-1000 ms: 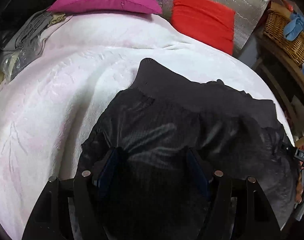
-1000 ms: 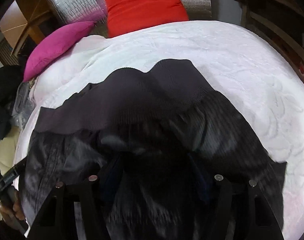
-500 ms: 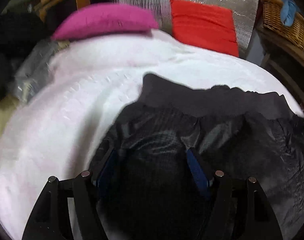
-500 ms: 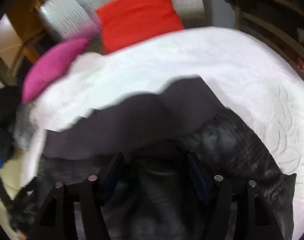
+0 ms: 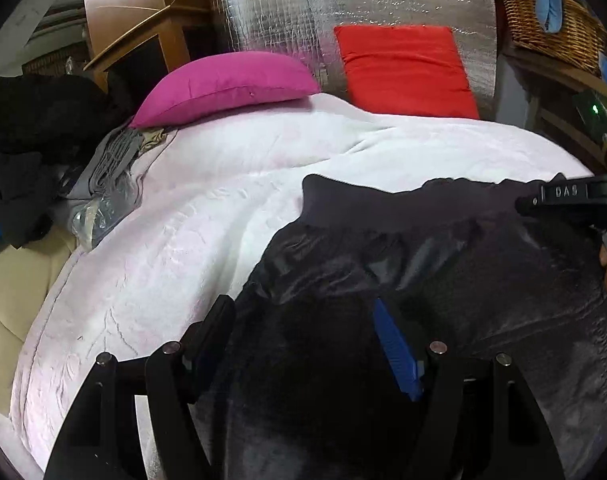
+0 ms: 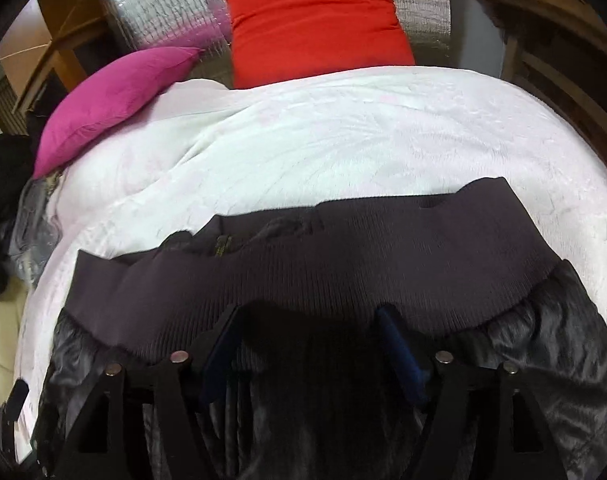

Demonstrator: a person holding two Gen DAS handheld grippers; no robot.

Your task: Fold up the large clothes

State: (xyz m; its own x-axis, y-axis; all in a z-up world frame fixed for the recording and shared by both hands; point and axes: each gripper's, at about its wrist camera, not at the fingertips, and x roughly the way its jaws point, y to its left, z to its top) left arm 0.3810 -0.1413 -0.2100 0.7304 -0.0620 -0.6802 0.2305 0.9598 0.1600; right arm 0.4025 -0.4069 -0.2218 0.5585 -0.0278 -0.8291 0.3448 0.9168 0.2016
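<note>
The jacket [image 6: 343, 272] is lying on the bed [image 6: 343, 140], ribbed hem toward the pink pillow [image 5: 227, 84] and red pillow [image 6: 315, 20]—bare white cover lying beyond. Left tool [image 5: 303, 344] is standing wide over it; right tool [image 6: 307, 344] is opening—fabric between.
</note>
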